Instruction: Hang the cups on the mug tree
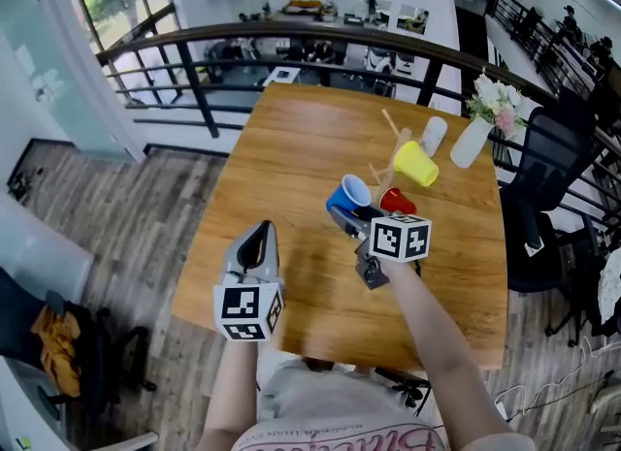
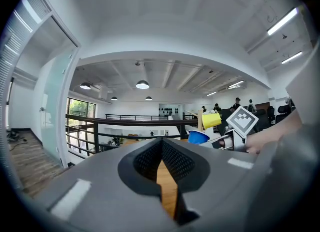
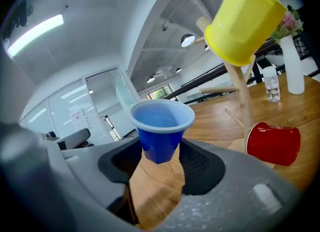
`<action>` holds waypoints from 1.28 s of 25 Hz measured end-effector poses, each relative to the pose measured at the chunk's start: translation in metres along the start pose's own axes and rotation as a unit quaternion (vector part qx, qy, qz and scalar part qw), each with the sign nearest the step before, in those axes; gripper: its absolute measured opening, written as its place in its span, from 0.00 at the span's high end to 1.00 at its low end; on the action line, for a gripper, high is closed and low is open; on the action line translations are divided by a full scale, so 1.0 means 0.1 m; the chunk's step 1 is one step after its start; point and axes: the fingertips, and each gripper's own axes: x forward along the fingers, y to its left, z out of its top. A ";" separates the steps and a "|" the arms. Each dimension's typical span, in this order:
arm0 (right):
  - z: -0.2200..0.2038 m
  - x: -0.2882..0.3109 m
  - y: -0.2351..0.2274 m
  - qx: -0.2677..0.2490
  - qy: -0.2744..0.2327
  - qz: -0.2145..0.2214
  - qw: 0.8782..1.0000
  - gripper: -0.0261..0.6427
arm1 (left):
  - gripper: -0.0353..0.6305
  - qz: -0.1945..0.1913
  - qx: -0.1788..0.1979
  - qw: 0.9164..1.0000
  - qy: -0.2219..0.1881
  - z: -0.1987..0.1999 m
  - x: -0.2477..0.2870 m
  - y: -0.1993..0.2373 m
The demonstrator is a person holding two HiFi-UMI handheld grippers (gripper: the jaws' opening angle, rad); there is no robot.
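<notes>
Right claw (image 3: 159,151): half open, its jaws pressed on the lower body of the blue cup (image 3: 161,126), which it holds off the bench (image 1: 291,148).
Blue cup's axis: close to upright, mouth up, base down between the jaws.
Left claw (image 2: 161,163): jaws together at the tips, nothing between them, held over the near left part of the bench.
Mug tree (image 3: 240,84): stands toward the far right of the bench, in from the right edge, ahead and to the right of the right claw.
Yellow cup (image 3: 245,21): already on an upper peg, mouth down and tilted, above and right of the blue cup.
Red cup (image 3: 274,143): on its side beside the tree's foot. I cannot tell if it rests on the bench or on a low peg.
Free pegs: a thin one (image 3: 235,118) slants up from the trunk low down on the side nearest the blue cup. Another (image 3: 216,90) juts toward that side higher up.
Deciding relation: the pegs point up and outward while the cup's mouth faces up, so I judge that the cup has to be turned over until its mouth meets a peg tip.
Nearer hand: the right one, just beside the tree. The left is well apart from it.
Crowding: the yellow cup above and the red cup below leave only the space between them.
Bystanders: a white vase (image 1: 473,139) and a clear cup (image 1: 434,134) stand beyond the tree, near the far right corner.
</notes>
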 end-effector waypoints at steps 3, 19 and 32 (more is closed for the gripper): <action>0.03 -0.03 -0.15 0.040 -0.004 -0.005 0.999 0.61 | 0.93 0.002 0.007 1.000 0.000 0.04 0.02 -0.02; 0.27 -0.19 -0.47 0.232 -0.047 0.050 0.970 0.61 | 0.93 -0.022 0.038 0.999 0.006 0.08 0.11 -0.21; 0.44 -0.31 -0.65 0.529 -0.126 0.178 0.820 0.61 | 0.93 -0.038 0.047 0.998 0.007 0.09 0.14 -0.31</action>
